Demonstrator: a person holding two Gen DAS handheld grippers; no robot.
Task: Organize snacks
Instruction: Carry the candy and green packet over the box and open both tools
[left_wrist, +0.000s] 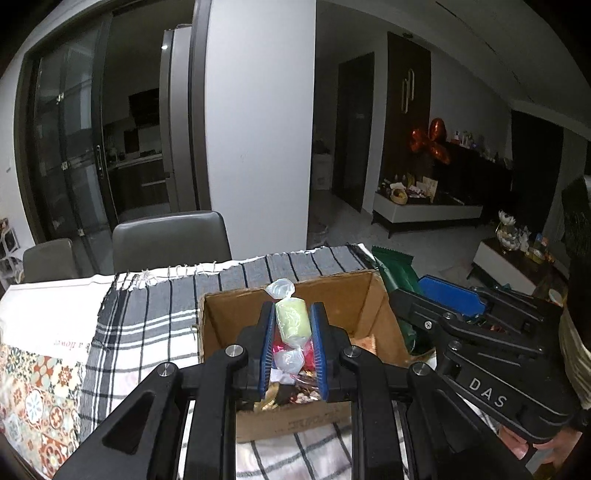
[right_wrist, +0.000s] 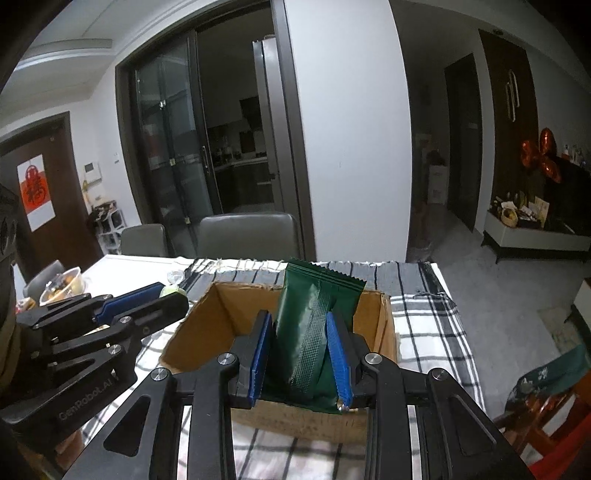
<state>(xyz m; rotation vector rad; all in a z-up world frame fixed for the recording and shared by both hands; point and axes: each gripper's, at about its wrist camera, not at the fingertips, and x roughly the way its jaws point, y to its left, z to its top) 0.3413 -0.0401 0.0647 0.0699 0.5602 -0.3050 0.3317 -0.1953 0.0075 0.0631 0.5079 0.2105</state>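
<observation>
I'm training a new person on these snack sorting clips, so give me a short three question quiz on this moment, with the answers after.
1. True or false: the left gripper is shut on a pale green wrapped candy.
2. What does the right gripper hold?
A. a red candy
B. a dark green snack packet
C. a glass bowl
3. Fill in: both grippers are over an open ____ box that sits on a checked cloth.

Key
1. True; the blue pads press its sides.
2. B, the dark green snack packet, held upright.
3. Cardboard; the cardboard box already has wrapped sweets inside, seen in the left wrist view.
</observation>
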